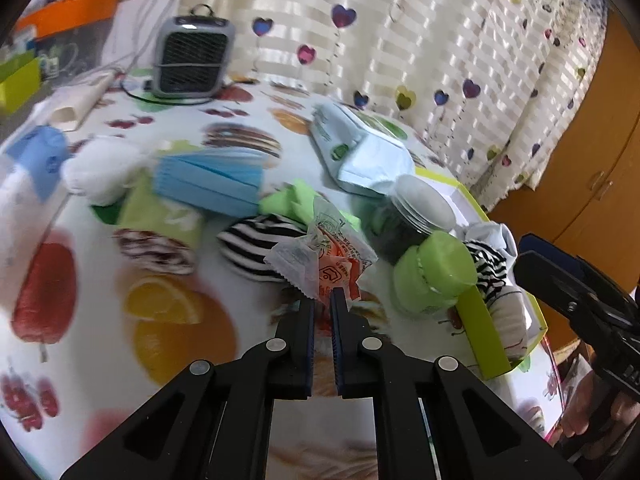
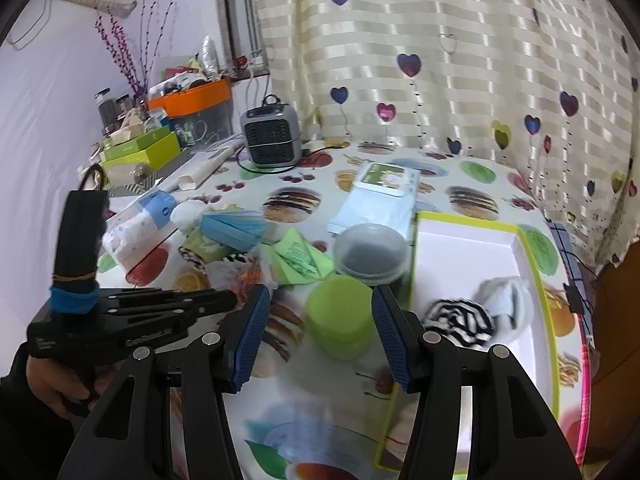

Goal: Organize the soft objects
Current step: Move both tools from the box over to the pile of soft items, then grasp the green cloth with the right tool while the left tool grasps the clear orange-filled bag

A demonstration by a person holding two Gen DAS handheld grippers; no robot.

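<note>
left wrist: tool [image 1: 323, 294] pinches upright orange packet [image 1: 328, 264].

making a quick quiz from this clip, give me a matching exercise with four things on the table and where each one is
Things:
1. snack packet
2. green jar
3. striped sock roll
4. grey fan heater

Places:
A. far end of the table, by the curtain
B. inside the green-edged tray
C. pinched in the left tool
D. between the open fingers of the right tool

Pairs: 1-C, 2-D, 3-B, 4-A
</note>
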